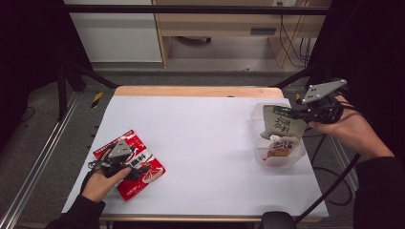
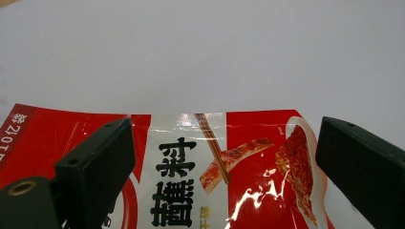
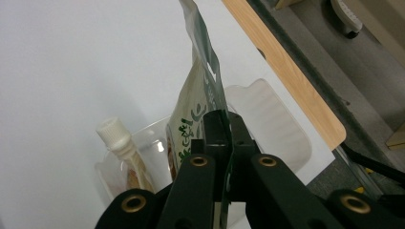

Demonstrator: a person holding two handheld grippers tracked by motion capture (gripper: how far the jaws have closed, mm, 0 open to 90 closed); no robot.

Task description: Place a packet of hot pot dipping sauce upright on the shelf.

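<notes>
A red snack packet point(image 1: 143, 169) lies flat at the table's front left. My left gripper point(image 1: 123, 161) hovers low over it, and in the left gripper view its jaws stand wide apart above the packet's point(image 2: 248, 162) printed face, so the left gripper point(image 2: 224, 129) is open. At the right, my right gripper point(image 1: 300, 113) is shut on the top edge of a green and beige pouch point(image 1: 278, 122), which hangs upright over a clear plastic container point(image 1: 296, 155). In the right gripper view the right gripper point(image 3: 223, 119) pinches the pouch point(image 3: 198, 90) edge-on.
Inside the clear container point(image 3: 282, 129) stands a spouted pouch point(image 1: 279, 147) with a white cap point(image 3: 112, 130). White paper point(image 1: 200, 138) covers the wooden table point(image 1: 196, 91). The table's right edge point(image 3: 286, 71) runs close behind the container, with cables and a metal frame beyond.
</notes>
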